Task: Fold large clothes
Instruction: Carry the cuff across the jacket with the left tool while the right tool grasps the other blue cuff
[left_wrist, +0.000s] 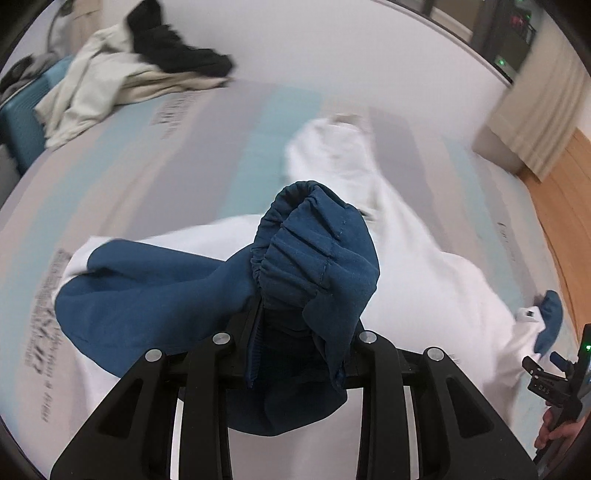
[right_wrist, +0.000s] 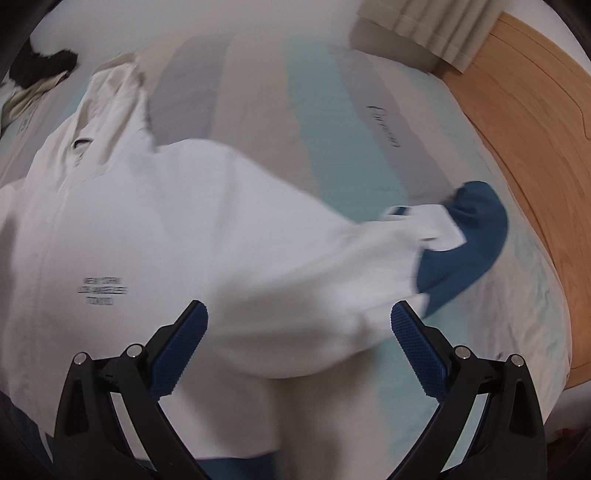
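A large white jacket (right_wrist: 184, 221) with blue cuffs lies spread on the striped bed sheet (right_wrist: 325, 122), hood (right_wrist: 110, 92) towards the far side. In the left wrist view my left gripper (left_wrist: 299, 332) is shut on one bunched blue cuff (left_wrist: 317, 251), which hides its fingertips; the sleeve trails back over the white body (left_wrist: 424, 266). My right gripper (right_wrist: 299, 325) hovers open above the jacket's right side, blue pads (right_wrist: 181, 343) wide apart with nothing between them. The other blue cuff (right_wrist: 469, 236) rests on the sheet to the right.
A heap of beige and black clothes (left_wrist: 129, 74) sits at the bed's far left beside a teal suitcase (left_wrist: 22, 122). A cream curtain (left_wrist: 535, 122) and a wooden surface (right_wrist: 535, 129) border the right side. A hand (left_wrist: 554, 432) holds the right gripper at the frame edge.
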